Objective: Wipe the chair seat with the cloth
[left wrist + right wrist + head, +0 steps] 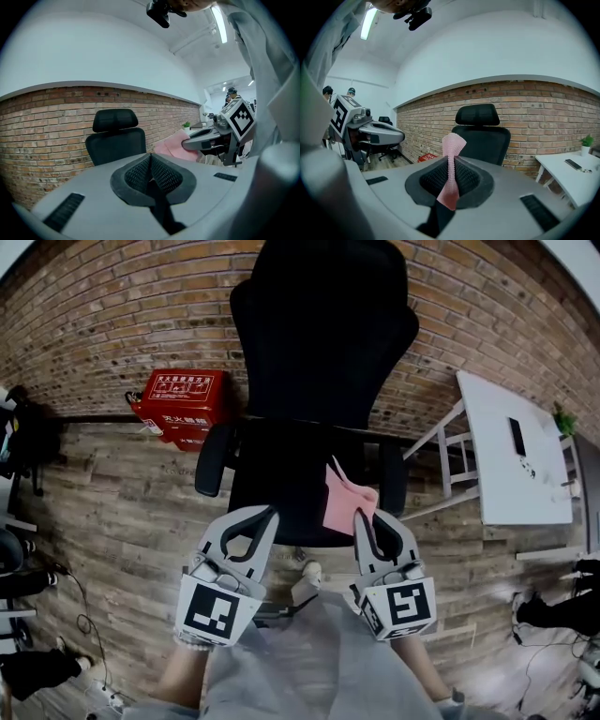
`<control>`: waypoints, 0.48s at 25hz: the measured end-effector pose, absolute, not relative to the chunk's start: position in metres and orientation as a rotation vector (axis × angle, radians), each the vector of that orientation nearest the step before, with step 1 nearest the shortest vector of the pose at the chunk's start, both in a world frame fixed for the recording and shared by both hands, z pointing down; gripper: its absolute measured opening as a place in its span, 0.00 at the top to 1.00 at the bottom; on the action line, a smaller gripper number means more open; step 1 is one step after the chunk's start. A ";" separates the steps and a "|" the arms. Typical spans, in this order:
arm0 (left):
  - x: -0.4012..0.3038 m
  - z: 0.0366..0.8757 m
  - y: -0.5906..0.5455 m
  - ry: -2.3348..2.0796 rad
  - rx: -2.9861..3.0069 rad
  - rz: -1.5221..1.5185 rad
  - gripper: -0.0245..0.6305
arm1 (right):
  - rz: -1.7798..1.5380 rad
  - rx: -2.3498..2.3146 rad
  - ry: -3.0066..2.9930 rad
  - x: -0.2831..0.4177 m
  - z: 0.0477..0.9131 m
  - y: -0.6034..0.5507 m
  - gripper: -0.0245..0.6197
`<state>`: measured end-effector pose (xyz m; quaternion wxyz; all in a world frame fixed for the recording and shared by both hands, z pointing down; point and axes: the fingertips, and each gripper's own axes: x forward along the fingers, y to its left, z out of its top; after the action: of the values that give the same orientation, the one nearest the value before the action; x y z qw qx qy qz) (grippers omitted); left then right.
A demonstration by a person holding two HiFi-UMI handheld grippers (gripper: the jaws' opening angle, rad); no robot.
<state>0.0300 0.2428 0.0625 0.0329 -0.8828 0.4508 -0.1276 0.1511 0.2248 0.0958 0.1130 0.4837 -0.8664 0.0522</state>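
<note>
the pink cloth [343,501], a thin crumpled knit, is clamped in the right hand-held gripper [360,515] over the right side of the black chair seat [277,488]. the left hand-held gripper [272,512] is closed and empty, by the seat's front edge. open wooden floor [122,512] lies left.

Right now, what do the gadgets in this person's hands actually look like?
The left hand-held gripper and right hand-held gripper each have a smooth pale grey plastic shell forming two curved jaws, lined with black mesh-textured pads. Each carries a cube with black-and-white square markers. No cables show on them. The person wears a light grey garment.
</note>
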 end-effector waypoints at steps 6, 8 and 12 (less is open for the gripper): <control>0.054 0.060 0.209 1.457 -2.689 -0.395 0.93 | 0.148 1.362 -2.575 0.175 0.095 0.186 0.88; 0.062 0.061 0.201 1.472 -2.680 -0.401 0.93 | 0.152 1.345 -2.584 0.183 0.097 0.176 0.88; 0.078 0.062 0.185 1.521 -2.663 -0.401 0.93 | 0.167 1.309 -2.601 0.199 0.101 0.159 0.88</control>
<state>0.0783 0.1850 0.0620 0.0242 -0.8608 0.4915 -0.1297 0.1986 0.1586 0.1010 0.1122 0.4461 -0.8861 0.0568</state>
